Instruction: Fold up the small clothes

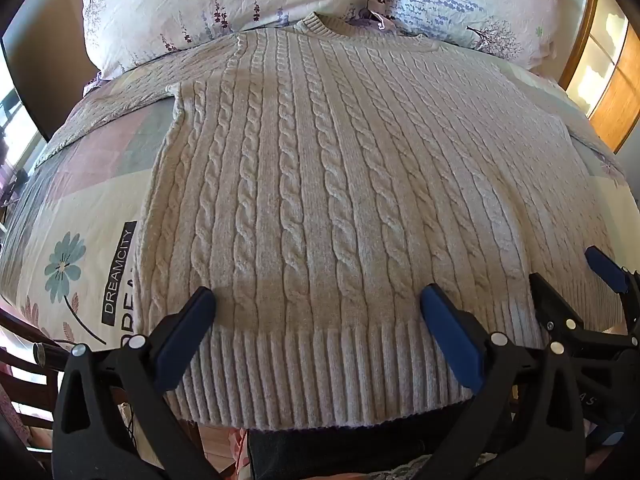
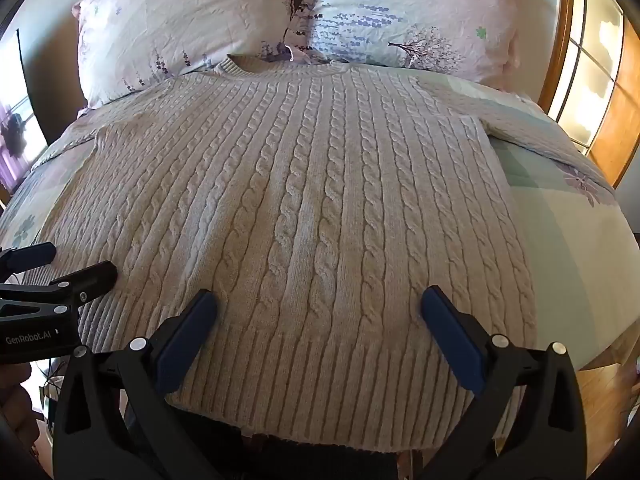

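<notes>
Bed (image 1: 60, 216) with a patchwork floral cover is what everything's laid on, and two flowery pillows (image 1: 224, 4) are propped at the far end, touching side by side. Spread flat across the cover is a cream cable-knit sweater (image 1: 320, 184), collar (image 1: 332, 24) up against the pillows, ribbed hem (image 1: 320, 376) hanging slightly over the near edge. Sleeves are stretched out to both sides; one sleeve (image 2: 532, 120) is seen running off toward a wooden window frame (image 2: 600, 92).

Left gripper (image 1: 318, 304) is held spread wide over the hem, blue pads (image 1: 184, 336) apart, nothing clamped between them. Whether the tips are actually touching the knit can't be told. Right gripper (image 2: 319, 304) is parked the same way just beside it, also wide open over the hem, nothing pinched. Each claw is caught at the edge of the other's camera, so they're close together, left one nearer the sweater's left side. "DREAMCITY" print (image 1: 118, 272) is visible on the cover beside the sweater.
</notes>
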